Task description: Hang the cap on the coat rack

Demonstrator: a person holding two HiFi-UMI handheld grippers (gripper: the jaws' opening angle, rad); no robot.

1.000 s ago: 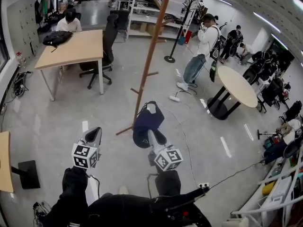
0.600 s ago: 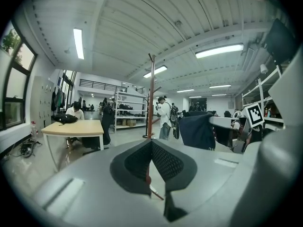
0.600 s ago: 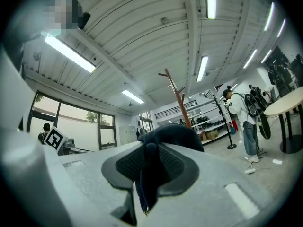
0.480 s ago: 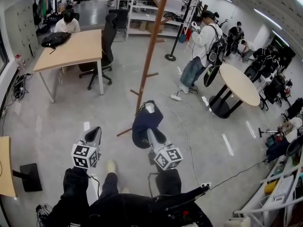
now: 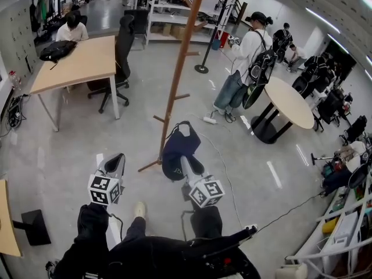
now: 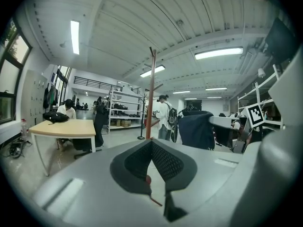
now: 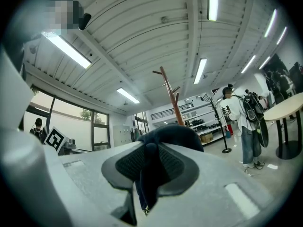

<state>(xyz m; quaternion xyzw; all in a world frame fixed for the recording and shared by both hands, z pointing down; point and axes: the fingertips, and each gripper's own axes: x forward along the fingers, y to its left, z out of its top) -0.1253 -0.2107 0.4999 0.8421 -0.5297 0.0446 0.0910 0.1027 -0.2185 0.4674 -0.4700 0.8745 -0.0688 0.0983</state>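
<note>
Right gripper (image 5: 185, 163) (image 7: 147, 161): jaws closed on a fold of the dark navy cap (image 5: 178, 150) (image 7: 171, 137). The fabric is pinched between the pads, and the rest of the cap bulges over and past the fingertips. The cap is held off the floor (image 5: 58, 150), in front of the person and not on the rack. Left gripper (image 5: 116, 159) (image 6: 151, 148): jaws together at the tips, nothing between them. It is held beside the right gripper, with the cap visible off to its right in the left gripper view (image 6: 196, 129). The wooden coat rack (image 5: 178, 68) (image 6: 151, 103) (image 7: 170, 93) stands upright ahead of both grippers, with short pegs low on the pole and angled pegs near the top. The head view shows the cap just right of the lower pole. The right gripper view shows the rack top rising behind the cap, apart from it. A wooden counter (image 5: 78, 63) with a black bag (image 5: 56, 50) on it stands at far left. A standing person with a backpack (image 5: 241, 60) is at right, beyond the rack.
</note>
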